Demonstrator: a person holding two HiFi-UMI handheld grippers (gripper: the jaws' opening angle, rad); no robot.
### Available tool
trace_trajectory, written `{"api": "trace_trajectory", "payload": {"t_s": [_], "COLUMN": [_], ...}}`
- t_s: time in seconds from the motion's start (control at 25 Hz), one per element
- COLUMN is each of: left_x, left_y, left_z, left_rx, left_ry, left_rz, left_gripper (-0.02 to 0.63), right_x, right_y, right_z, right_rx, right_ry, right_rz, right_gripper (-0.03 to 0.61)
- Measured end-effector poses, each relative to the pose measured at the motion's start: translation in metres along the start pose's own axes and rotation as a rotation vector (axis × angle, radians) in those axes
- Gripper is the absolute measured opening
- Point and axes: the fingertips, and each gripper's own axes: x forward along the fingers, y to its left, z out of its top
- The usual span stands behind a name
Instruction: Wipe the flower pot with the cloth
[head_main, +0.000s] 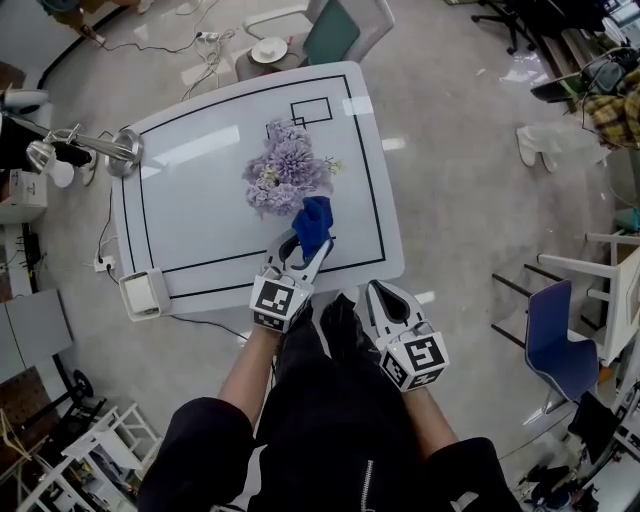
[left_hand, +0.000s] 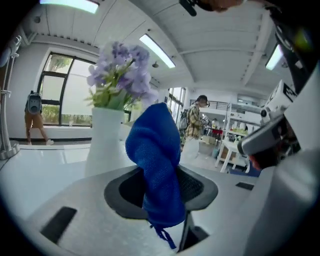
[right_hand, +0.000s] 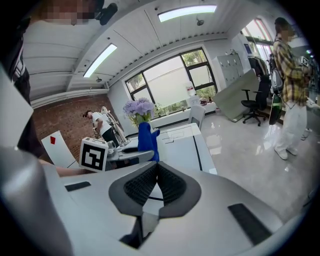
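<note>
**A:** What is the left gripper (left_hand: 162, 189) holding?

**B:** A blue woven cloth (left_hand: 156, 160). The dark ribbed pads are clamped on its lower part. The bunched top stands up above the jaws and a frayed thread hangs below.

**A:** And the right gripper (right_hand: 156, 182)?

**B:** Its ribbed pads are pressed together at the tips, with nothing between them. In the head view it sits at lower centre-right (head_main: 383, 296), off the table's near edge.

**A:** Where is the pot?

**B:** The smooth white flower pot (left_hand: 106, 142) stands left of centre in the left gripper view, just behind the cloth. I cannot tell if they touch. From above, the purple flowers (head_main: 285, 172) hide the pot, and the cloth (head_main: 314, 222) lies just below and right of the blooms.

**A:** How much open room is there?

**B:** The glossy white table (head_main: 195, 235) has rounded corners and a thin black border line. The left gripper (head_main: 303, 250) reaches over its near edge. Bare tabletop spreads left of the flowers, and the right edge is near.
</note>
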Motion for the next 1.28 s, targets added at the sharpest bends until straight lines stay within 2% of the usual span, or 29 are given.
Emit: {"api": "trace_trajectory", "payload": {"t_s": [0.12, 0.24, 0.48, 0.6, 0.68, 0.76, 0.84, 0.96, 1.04, 1.12, 1.28], "left_x": [0.019, 0.036, 0.058, 0.065, 0.069, 0.073, 0.074, 0.073, 0.074, 0.077, 0.084], "left_y": [0.003, 0.024, 0.043, 0.043, 0.036, 0.027, 0.022, 0.024, 0.031, 0.041, 0.057], "left_z": [0.025, 0.019, -0.03, -0.057, -0.064, -0.055, -0.031, 0.012, 0.028, 0.029, 0.006], "left_rx": [-0.095, -0.15, -0.233, -0.247, -0.246, -0.243, -0.229, -0.222, -0.24, -0.263, -0.31], "left_ry": [-0.082, -0.073, 0.083, 0.184, 0.215, 0.188, 0.108, -0.021, -0.068, -0.07, 0.006], "left_rz": [0.037, 0.133, 0.254, 0.284, 0.28, 0.264, 0.261, 0.299, 0.338, 0.378, 0.436], "left_gripper": [0.156, 0.156, 0.156, 0.156, 0.156, 0.156, 0.156, 0.156, 0.156, 0.156, 0.156], "right_x": [-0.004, -0.007, -0.021, -0.025, -0.026, -0.025, -0.024, -0.024, -0.024, -0.025, -0.029], "right_y": [-0.005, -0.014, -0.039, -0.047, -0.051, -0.053, -0.054, -0.058, -0.061, -0.062, -0.064], "right_z": [0.005, 0.005, 0.002, 0.0, 0.0, 0.001, 0.003, 0.005, 0.006, 0.006, 0.005], "right_rx": [-0.006, -0.001, 0.024, 0.035, 0.04, 0.043, 0.044, 0.045, 0.046, 0.048, 0.054], "right_ry": [-0.009, -0.016, -0.012, -0.012, -0.013, -0.015, -0.018, -0.022, -0.025, -0.028, -0.033], "right_rz": [0.004, -0.007, -0.042, -0.05, -0.049, -0.048, -0.046, -0.046, -0.049, -0.052, -0.064], "right_gripper": [0.009, 0.008, 0.008, 0.008, 0.008, 0.009, 0.008, 0.008, 0.009, 0.008, 0.009]}}
